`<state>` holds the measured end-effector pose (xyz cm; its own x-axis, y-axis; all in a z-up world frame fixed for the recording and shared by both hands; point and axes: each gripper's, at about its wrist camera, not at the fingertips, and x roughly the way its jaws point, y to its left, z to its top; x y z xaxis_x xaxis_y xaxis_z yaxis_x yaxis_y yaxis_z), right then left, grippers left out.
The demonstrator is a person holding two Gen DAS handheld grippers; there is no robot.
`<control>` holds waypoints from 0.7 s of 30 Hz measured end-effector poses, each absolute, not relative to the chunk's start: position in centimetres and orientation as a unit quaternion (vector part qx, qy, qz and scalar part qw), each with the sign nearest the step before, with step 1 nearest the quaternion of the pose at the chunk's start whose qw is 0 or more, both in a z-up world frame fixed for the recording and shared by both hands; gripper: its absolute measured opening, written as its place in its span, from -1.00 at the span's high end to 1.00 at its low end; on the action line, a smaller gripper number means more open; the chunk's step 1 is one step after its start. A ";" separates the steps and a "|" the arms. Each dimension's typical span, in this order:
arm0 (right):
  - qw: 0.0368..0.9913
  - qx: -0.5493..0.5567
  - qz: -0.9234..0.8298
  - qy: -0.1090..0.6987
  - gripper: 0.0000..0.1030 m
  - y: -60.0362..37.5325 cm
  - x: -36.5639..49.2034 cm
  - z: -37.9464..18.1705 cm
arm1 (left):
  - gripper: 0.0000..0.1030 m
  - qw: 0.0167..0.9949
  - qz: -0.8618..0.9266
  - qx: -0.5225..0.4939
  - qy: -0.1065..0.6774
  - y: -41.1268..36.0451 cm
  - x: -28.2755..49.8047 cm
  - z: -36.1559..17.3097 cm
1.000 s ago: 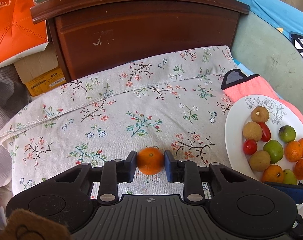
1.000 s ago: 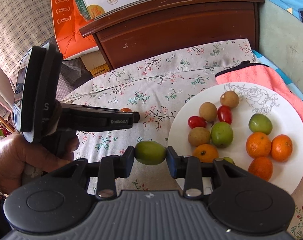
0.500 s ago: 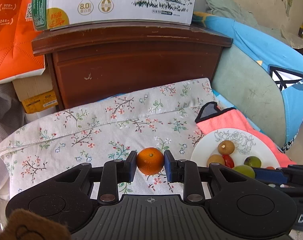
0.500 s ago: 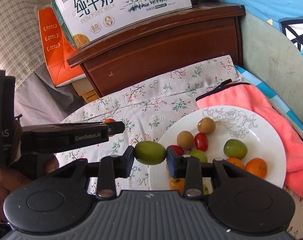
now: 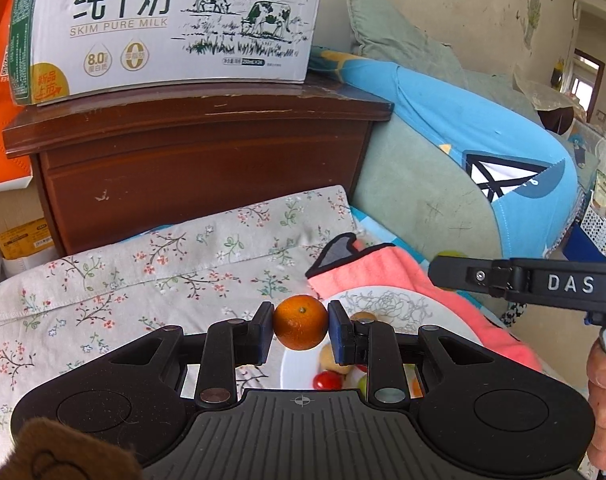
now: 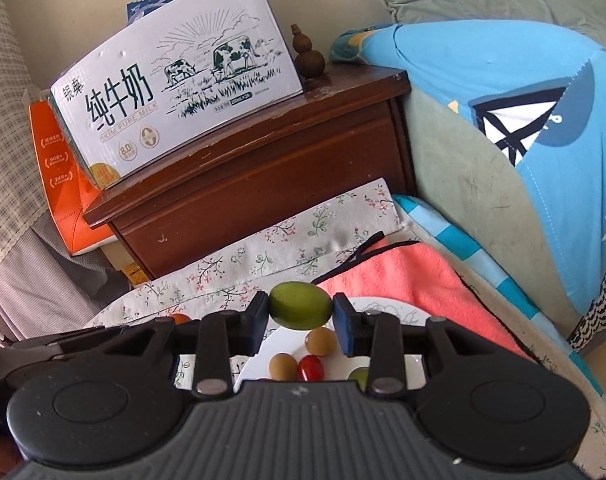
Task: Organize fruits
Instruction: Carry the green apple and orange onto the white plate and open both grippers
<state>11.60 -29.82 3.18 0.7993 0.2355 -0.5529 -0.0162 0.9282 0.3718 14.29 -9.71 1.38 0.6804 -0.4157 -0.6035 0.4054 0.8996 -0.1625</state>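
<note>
Left gripper (image 5: 301, 330) clamps one orange (image 5: 300, 322); right gripper (image 6: 302, 314) clamps one green fruit (image 6: 300, 311). Below: one plate (image 6: 387, 306), partly hidden, four small fruits visible.

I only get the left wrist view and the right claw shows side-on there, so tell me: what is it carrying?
Observer: The right claw is shut on a green fruit, with a pad at each end.
Operator: Is it near the plate?
Observer: In the right wrist view, the plate lies just beneath the claw's fingers.
Operator: Anything beside the milk carton that I can't see?
Observer: Yes, a small brown gourd ornament stands on the cabinet by the carton's right end.
</note>
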 end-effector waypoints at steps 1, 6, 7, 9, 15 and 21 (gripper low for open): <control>0.932 0.181 0.062 0.309 0.32 -30.3 11.7 3.2 | 0.49 0.915 -0.232 -0.006 0.331 -10.1 14.1 1.3; 0.925 0.203 0.047 0.318 0.32 -31.7 12.3 2.4 | 0.49 0.904 -0.270 0.013 0.331 -12.4 12.8 0.6; 0.922 0.207 0.044 0.324 0.32 -31.8 12.4 2.1 | 0.49 0.902 -0.276 0.016 0.332 -12.8 12.6 0.5; 0.919 0.207 0.040 0.332 0.32 -31.9 12.7 1.5 | 0.49 0.898 -0.287 0.026 0.333 -13.6 12.1 0.1; 0.910 0.211 0.032 0.355 0.33 -32.1 13.2 -0.3 | 0.49 0.887 -0.303 0.049 0.345 -15.5 11.5 -1.2; 0.905 0.215 0.021 0.367 0.32 -32.1 13.6 -1.5 | 0.49 0.885 -0.299 0.064 0.352 -16.5 11.2 -2.0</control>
